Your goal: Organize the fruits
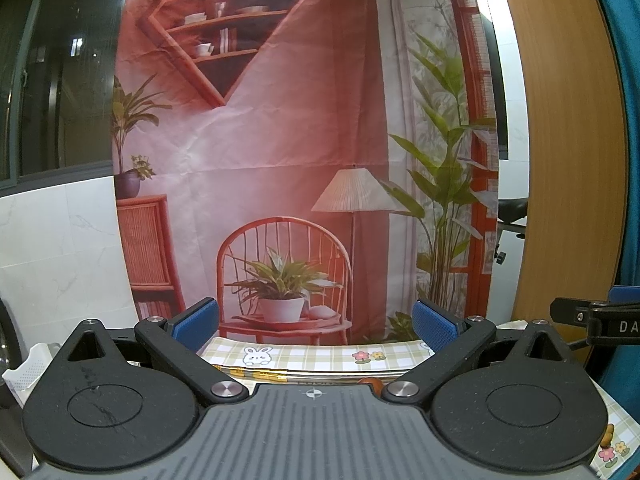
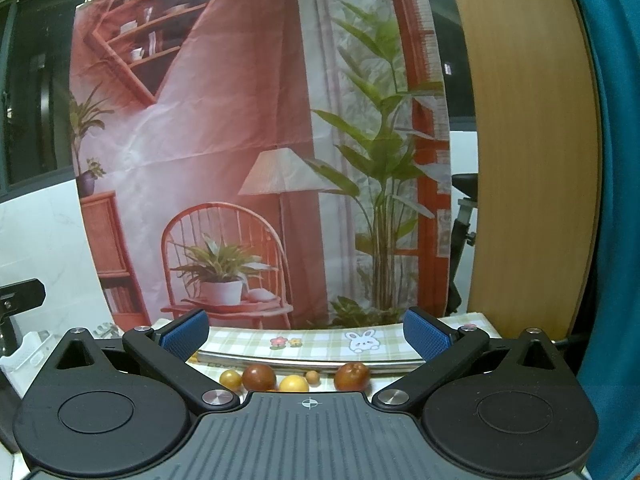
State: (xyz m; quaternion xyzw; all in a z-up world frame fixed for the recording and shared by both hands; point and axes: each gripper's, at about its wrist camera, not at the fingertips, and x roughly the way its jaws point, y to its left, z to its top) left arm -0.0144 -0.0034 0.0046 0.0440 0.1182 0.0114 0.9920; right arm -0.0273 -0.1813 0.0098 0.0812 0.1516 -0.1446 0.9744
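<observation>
Five small round fruits show just past the right gripper (image 2: 306, 334), low at the near edge of its view: a yellow-brown one (image 2: 230, 379), a dark red-brown one (image 2: 259, 377), a bright yellow one (image 2: 294, 384), a tiny tan one (image 2: 312, 377) and a russet one (image 2: 351, 376). They lie loose in a rough row on the checked tablecloth (image 2: 320, 340), against a thin metal rim (image 2: 288, 361). Both grippers stand spread wide and hold nothing; the left gripper (image 1: 316, 326) sees only a sliver of one brown fruit (image 1: 370, 382). A white perforated basket (image 2: 28, 350) sits off to the left, a printed backdrop (image 2: 240, 140) hangs behind. I judge sorting has barely begun: next, tip the right gripper down and centre one fruit between its pads.
</observation>
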